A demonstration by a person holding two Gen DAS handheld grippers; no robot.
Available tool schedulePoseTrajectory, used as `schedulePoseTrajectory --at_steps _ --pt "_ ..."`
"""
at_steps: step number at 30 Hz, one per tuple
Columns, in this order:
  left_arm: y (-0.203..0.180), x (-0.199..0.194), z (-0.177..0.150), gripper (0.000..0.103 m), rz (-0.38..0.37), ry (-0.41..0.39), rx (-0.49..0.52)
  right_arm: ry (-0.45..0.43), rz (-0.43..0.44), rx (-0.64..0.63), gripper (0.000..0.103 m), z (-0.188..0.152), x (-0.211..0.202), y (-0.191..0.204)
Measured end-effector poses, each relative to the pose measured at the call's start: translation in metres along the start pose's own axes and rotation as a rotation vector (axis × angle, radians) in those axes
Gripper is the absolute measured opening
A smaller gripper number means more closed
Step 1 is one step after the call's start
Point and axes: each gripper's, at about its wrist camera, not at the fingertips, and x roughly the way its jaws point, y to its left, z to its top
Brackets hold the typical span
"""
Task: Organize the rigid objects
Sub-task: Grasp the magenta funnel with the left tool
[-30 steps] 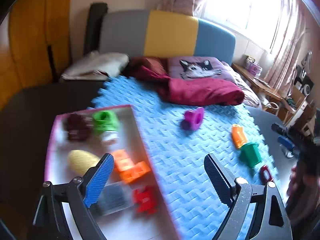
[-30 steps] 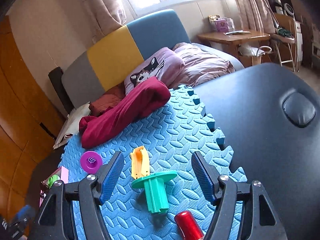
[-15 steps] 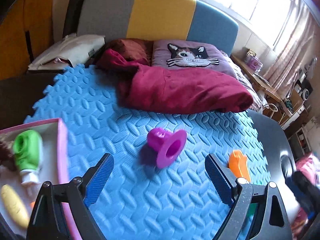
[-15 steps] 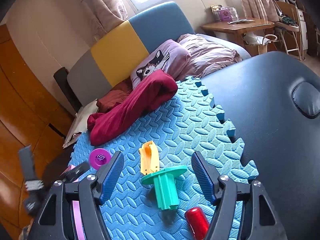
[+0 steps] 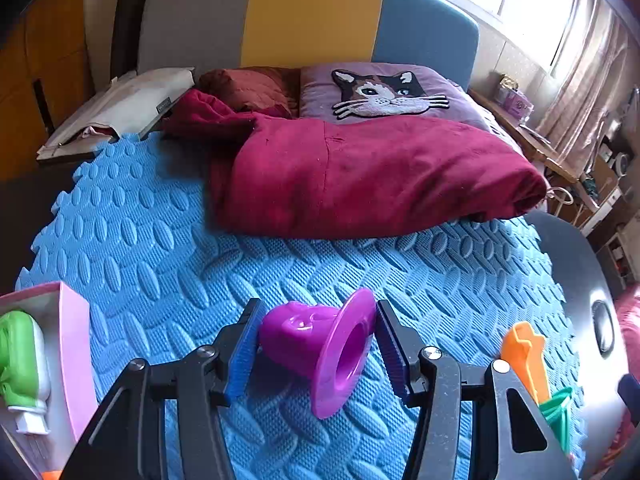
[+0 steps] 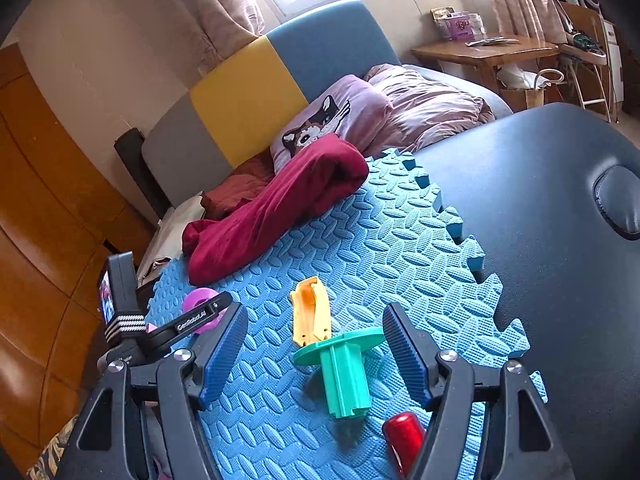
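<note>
At far left, a pink-walled tray point(image 5: 74, 344) on the edge of the blue foam mat point(image 5: 168, 264), already holding a green-and-white piece point(image 5: 20, 364); part of the sorting apparently done, though the rest of the tray's contents out of frame. Just right of it, left gripper point(image 5: 316, 344) low over the mat, jaws closing around the purple funnel-shaped toy point(image 5: 320, 344) lying on its side: narrow end at the left pad, wide flange at the right pad, both pads at or very near the plastic, firm contact not certain. Not yet lifted. Farther right, still loose on the mat: an orange piece point(image 6: 311, 310), touching or just beside a green flanged peg point(image 6: 342, 368), and nearest the camera a small red cylinder point(image 6: 404, 438). Right gripper point(image 6: 316, 356) hovering open above the green peg, pads well clear on both sides, holding nothing. Behind everything, a crumpled maroon cloth point(image 5: 360, 176) at the mat's far edge and dark desk point(image 6: 540, 200) surface to the right. Judged remaining: purple toy to the tray, then orange, green and red, so at least four pieces left.
</note>
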Motion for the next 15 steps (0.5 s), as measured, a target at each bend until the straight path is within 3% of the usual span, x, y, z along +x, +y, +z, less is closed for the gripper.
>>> schedulePoseTrajectory --at_steps 7,15 --pt "-0.004 -0.016 -0.020 0.056 0.011 0.011 0.039 -0.027 -0.030 0.049 0.071 0.005 -0.005 -0.012" --pt "-0.019 -0.047 -0.044 0.056 -0.024 0.006 0.081 0.020 -0.011 0.181 0.071 0.008 0.000 -0.042"
